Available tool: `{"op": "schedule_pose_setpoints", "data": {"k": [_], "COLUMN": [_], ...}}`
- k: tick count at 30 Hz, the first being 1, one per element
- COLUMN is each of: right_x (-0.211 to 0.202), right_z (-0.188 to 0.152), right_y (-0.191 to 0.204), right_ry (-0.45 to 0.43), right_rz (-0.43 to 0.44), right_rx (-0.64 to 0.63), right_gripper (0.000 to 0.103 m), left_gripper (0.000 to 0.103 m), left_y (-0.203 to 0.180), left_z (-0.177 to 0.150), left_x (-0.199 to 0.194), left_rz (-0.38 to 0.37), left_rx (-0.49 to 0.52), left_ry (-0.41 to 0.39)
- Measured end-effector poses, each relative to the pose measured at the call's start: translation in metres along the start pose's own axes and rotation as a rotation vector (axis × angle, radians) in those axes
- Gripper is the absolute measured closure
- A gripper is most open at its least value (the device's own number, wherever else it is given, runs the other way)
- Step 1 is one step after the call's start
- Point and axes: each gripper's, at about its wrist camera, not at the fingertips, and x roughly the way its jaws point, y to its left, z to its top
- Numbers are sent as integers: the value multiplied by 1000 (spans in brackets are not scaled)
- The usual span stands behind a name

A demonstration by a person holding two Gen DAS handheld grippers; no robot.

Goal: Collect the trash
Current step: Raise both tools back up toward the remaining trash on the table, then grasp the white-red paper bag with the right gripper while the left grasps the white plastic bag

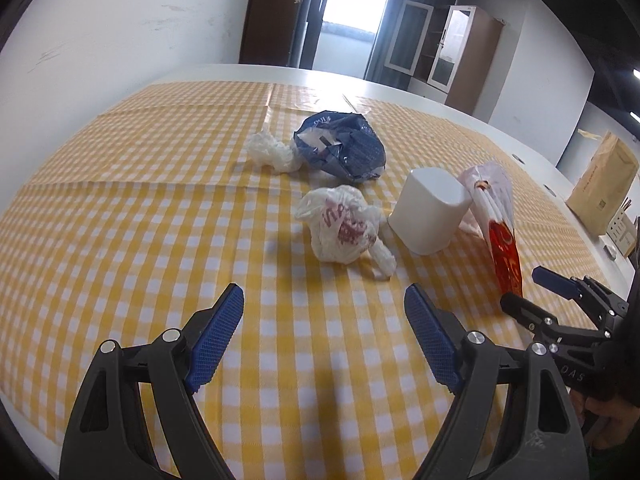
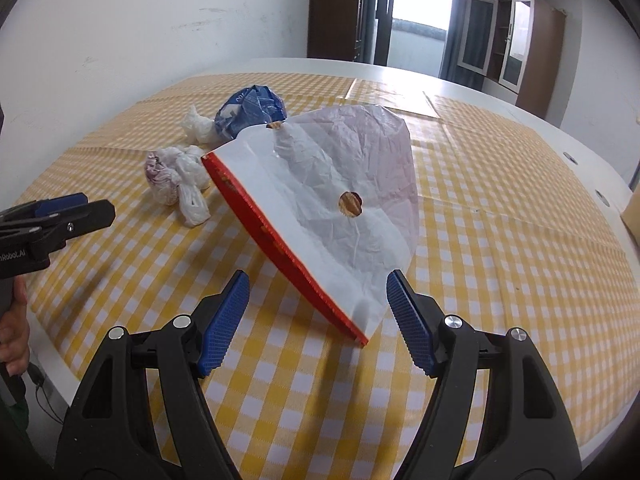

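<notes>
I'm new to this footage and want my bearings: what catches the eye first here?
The red-and-white bag dominates the right wrist view, propped at a slant just ahead of the open right gripper. In the left wrist view, a white cup stands mid-table on the yellow checked cloth, with a knotted white bag beside it and a crumpled blue bag behind; the left gripper is open.

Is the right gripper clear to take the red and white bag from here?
Probably yes. The right gripper has its jaws open with the red and white bag's near corner between them; nothing blocks it.
</notes>
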Motion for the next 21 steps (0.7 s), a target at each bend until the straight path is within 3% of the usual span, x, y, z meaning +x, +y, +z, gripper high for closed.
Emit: {"op": "schedule_pose_setpoints", "data": {"k": [6, 12, 14, 19, 21], "right_x": [12, 13, 9, -4, -10], "right_z": [6, 5, 4, 2, 2], "right_y": [1, -4, -7, -23, -30], "right_ry": [34, 38, 24, -23, -37], "right_rz": [-29, -34, -20, 22, 39], "right_rx": [-14, -20, -6, 75, 109], "right_gripper": [52, 95, 101, 103, 103], "left_gripper": [21, 21, 22, 27, 46], "left_y": [-5, -13, -13, -11, -11], "left_z": [19, 31, 33, 35, 36], "left_x": [20, 36, 41, 56, 61], "left_rz": [-2, 2, 3, -17, -18], "left_rx": [-11, 5, 2, -31, -31], "left_ry": [28, 47, 52, 78, 90]}}
